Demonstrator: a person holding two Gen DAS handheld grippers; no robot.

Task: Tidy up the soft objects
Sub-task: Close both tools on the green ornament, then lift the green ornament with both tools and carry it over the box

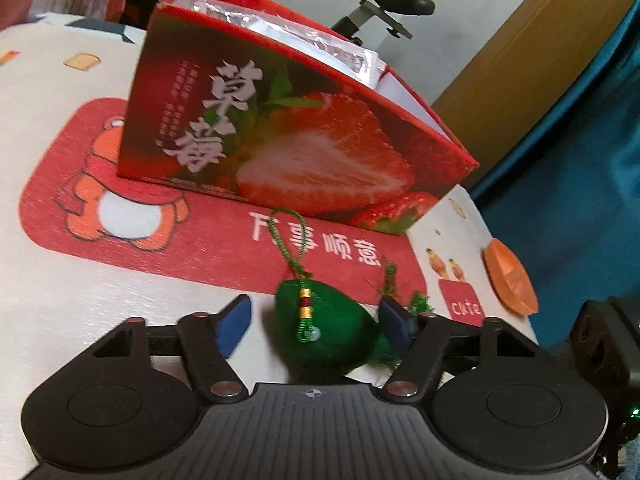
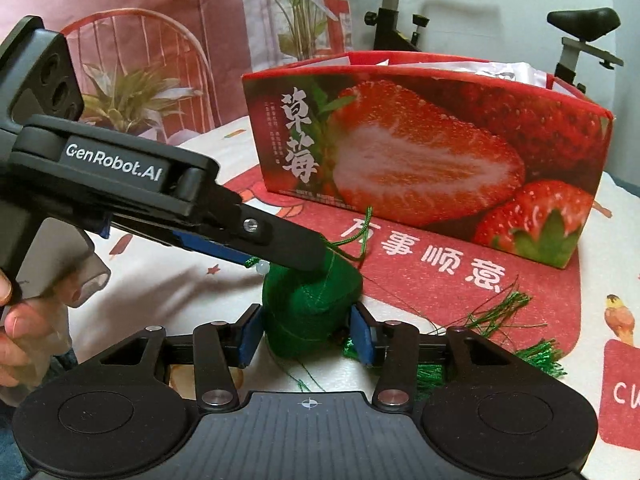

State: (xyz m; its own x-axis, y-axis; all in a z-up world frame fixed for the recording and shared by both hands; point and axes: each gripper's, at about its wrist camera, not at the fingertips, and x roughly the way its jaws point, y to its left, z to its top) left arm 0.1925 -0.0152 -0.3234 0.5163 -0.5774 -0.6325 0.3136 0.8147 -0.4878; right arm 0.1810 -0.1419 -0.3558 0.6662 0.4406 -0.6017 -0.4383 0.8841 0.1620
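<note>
Between my right fingers (image 2: 306, 330) sits the green sachet (image 2: 308, 312), gripped; left fingers (image 1: 316, 320) open around it, strawberry box (image 2: 432, 152) beyond.

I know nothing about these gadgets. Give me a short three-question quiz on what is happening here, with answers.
1. True or false: the strawberry box stands behind the green pouch.
2. Which gripper has a pad on each side of the pouch: A left gripper, B right gripper?
3. What colour is the pouch's tassel?

Key: 1 true. 2 B; in the left view the left gripper's own left pad stands clear of the pouch. 3 green.
</note>
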